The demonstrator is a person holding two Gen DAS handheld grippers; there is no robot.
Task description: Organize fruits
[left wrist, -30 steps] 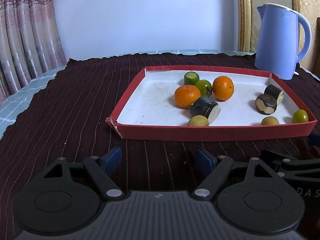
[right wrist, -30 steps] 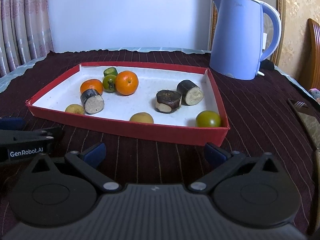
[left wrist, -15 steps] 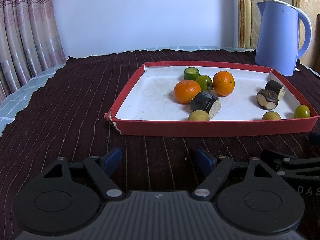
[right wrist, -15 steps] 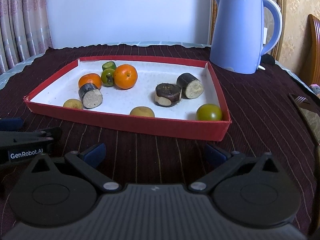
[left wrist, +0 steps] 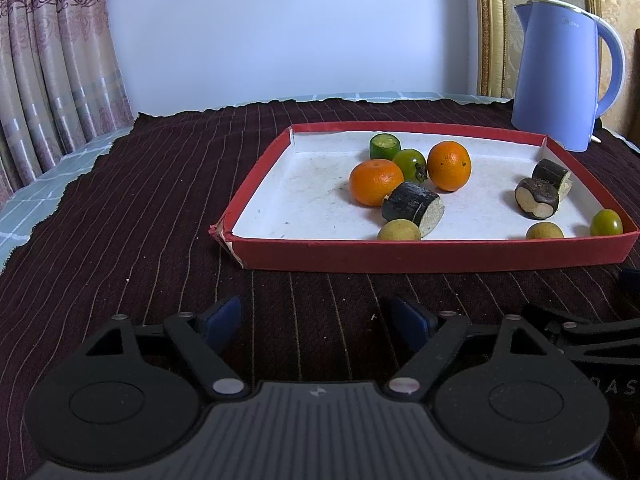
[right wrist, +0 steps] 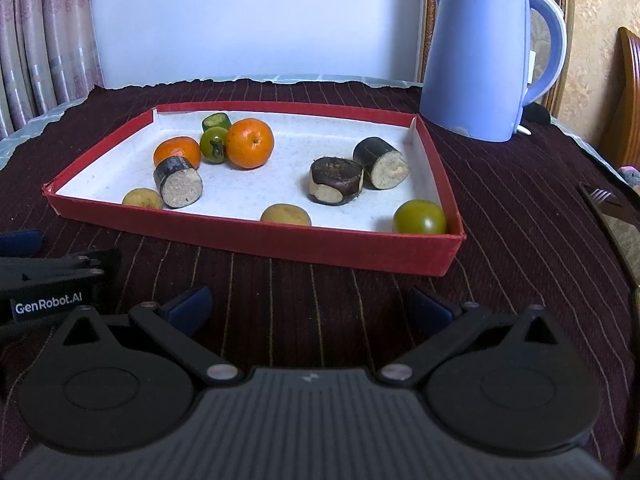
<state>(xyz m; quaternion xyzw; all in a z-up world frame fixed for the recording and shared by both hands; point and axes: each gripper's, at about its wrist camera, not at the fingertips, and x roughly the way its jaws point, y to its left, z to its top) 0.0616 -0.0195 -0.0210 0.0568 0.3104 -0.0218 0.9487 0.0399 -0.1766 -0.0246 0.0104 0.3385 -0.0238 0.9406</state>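
Observation:
A red tray [left wrist: 400, 258] with a white floor stands on the dark striped cloth and holds the fruit. In it lie two oranges [left wrist: 376, 182] [left wrist: 449, 165], a green fruit [left wrist: 409, 163] between them, a cut green piece [left wrist: 384, 146], three dark cut cylinders [left wrist: 414, 208], two small yellow fruits [left wrist: 399, 231] and a green fruit [right wrist: 419, 218] in the near right corner. My left gripper [left wrist: 314, 312] hovers short of the tray's near wall, its jaws opening with nothing between them. My right gripper [right wrist: 310, 299] is open and empty, also in front of the tray [right wrist: 280, 240].
A blue electric kettle [right wrist: 480, 60] stands behind the tray's right corner. Curtains hang at the far left, and a fork [right wrist: 600, 194] lies at the right edge. Bare cloth stretches left of the tray. Each gripper shows at the other view's side edge.

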